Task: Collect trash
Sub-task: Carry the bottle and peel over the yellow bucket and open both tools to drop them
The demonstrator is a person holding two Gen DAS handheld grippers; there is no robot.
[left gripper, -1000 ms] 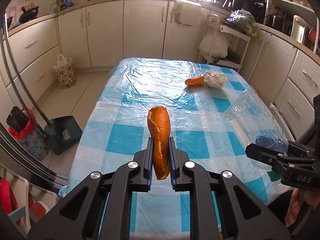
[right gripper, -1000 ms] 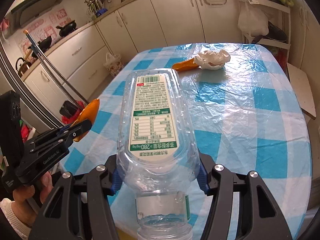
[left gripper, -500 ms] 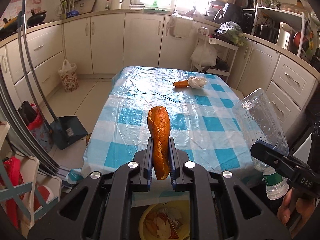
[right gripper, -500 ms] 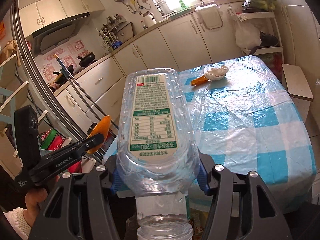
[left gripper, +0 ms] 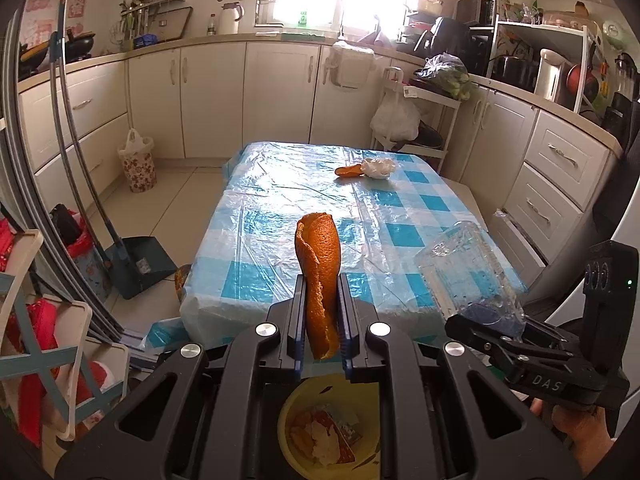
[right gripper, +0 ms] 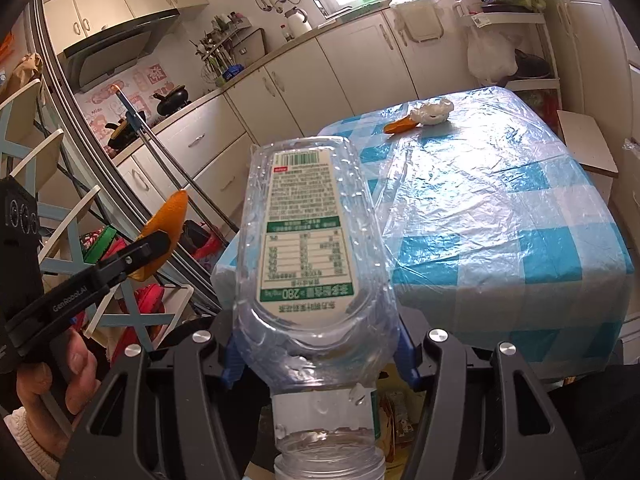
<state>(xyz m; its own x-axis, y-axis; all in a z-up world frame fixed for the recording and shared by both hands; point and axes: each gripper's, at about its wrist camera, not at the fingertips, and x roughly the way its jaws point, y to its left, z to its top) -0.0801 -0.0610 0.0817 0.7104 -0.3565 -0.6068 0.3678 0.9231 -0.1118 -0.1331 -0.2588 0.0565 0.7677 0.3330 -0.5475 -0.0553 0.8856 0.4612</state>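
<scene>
A dustpan (left gripper: 140, 262) stands beside the checked table (left gripper: 280, 248).

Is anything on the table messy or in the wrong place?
Yes. A curled orange peel and a crumpled white tissue lie touching at the far end of the blue-checked plastic-covered table. They look like leftover trash on an otherwise bare cloth.
</scene>
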